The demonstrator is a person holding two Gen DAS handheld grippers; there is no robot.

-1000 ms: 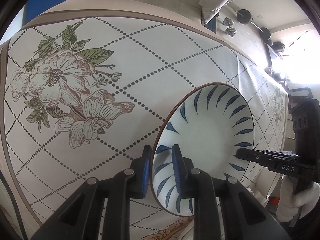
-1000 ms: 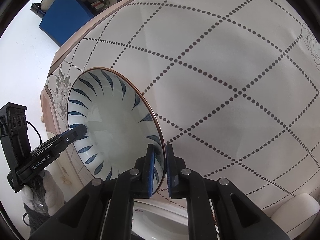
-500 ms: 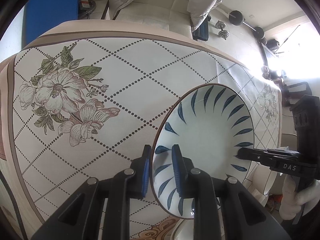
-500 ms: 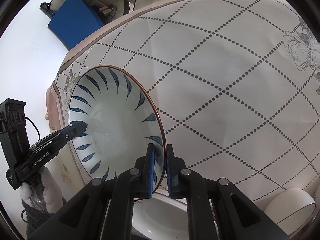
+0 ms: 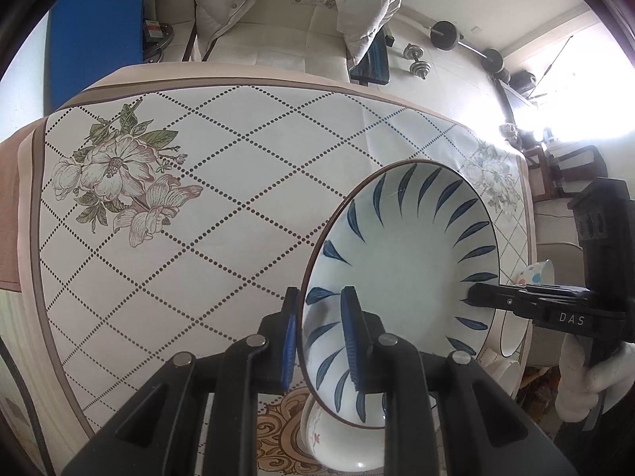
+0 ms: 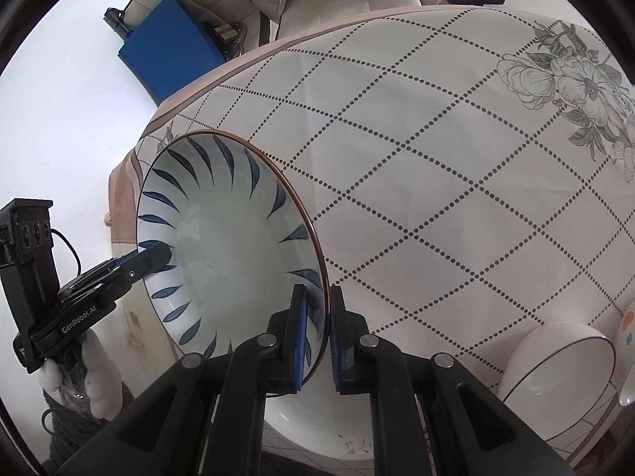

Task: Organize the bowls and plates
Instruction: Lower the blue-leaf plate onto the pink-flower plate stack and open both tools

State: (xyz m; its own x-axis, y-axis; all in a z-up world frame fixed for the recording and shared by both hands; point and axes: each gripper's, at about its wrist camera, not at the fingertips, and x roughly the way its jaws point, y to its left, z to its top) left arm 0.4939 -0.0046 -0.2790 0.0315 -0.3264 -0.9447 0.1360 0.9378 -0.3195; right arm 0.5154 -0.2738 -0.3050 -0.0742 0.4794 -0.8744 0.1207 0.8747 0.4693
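Above my table (image 5: 246, 182) near its front edge, I hold the blue-leaf bowl (image 5: 401, 261) lifted and tilted, my left gripper (image 5: 317, 333) jaws pinching one rim, my right gripper (image 6: 317, 329) jaws pinching the opposite rim.

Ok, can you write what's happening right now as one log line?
left gripper: shut on blue-leaf bowl rim | right gripper: shut on opposite rim | bowl: held above tablecloth
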